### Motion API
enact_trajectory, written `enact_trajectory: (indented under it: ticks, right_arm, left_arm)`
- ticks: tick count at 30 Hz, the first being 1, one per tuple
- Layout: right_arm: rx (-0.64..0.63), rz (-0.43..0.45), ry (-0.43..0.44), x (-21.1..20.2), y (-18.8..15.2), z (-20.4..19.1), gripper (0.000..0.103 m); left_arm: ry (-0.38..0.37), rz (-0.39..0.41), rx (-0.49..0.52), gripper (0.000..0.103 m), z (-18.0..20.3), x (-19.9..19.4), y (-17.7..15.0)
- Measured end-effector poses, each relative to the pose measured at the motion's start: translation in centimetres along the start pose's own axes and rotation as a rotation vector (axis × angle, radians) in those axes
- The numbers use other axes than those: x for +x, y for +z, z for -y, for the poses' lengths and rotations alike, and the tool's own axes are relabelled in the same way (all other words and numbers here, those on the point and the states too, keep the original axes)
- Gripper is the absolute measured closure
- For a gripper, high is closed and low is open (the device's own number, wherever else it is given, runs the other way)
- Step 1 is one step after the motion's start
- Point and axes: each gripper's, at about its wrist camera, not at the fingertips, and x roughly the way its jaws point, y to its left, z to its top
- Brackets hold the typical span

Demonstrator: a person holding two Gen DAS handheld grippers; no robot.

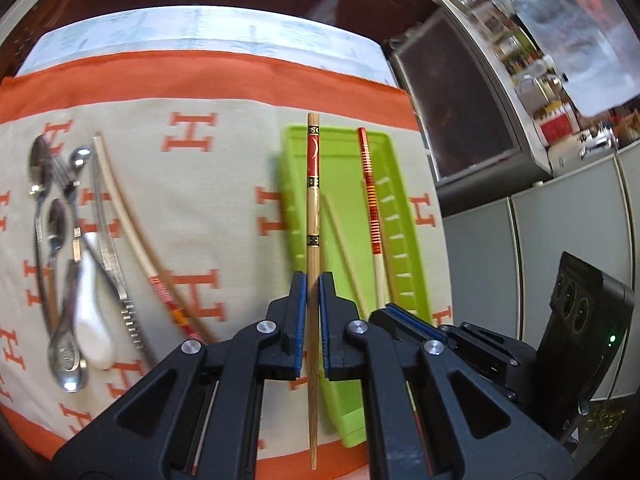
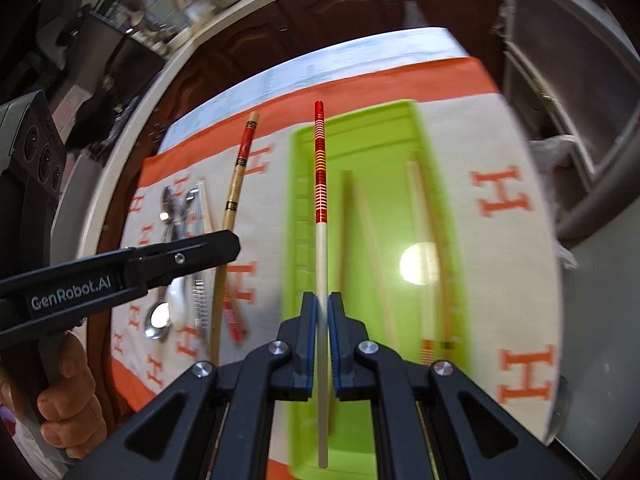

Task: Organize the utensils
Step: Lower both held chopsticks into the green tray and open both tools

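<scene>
Left claw [image 1: 313,300] is gripping a bamboo chopstick [image 1: 312,216] with a red-and-black decorated top, pinched near mid-length between the blue pads so that the stick is running straight along the fingers. Right claw [image 2: 322,320] is clamping a white chopstick [image 2: 320,184] with red and yellow bands in the same manner. Both sticks are hanging above the green tray [image 2: 396,216], which is lying on the patterned cloth [image 2: 500,264] covering the counter. Aligning each stick with the tray's long axis is, in all likelihood, preparing a flat lengthwise release. Plain chopsticks [image 2: 362,216] are already lying inside the tray. Spoons [image 1: 60,272], a fork and one further chopstick [image 1: 132,220] are waiting on the cloth, well apart from the tray, so sorting appears partly complete.
</scene>
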Motion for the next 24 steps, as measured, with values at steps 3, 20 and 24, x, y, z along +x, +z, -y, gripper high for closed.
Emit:
enact_trajectory:
  ticks: [3,20,24]
  right_arm:
    - [0.013,0.009,-0.027,-0.6,-0.2,1.6,0.098]
    - [-0.012,0.017,-0.131,-0.4,0.0,3.4,0.097]
    - [-0.02,0.009,-0.149,-0.1,0.0,3.6,0.097]
  left_arm:
    - [-0.006,-0.011,0.013,0.099,1.9,1.3,-0.1]
    - [0.034,-0.008,0.07,0.099,5.0,5.5,-0.4]
    - [0.049,-0.008,0.075,0.099,5.0,6.0,-0.4]
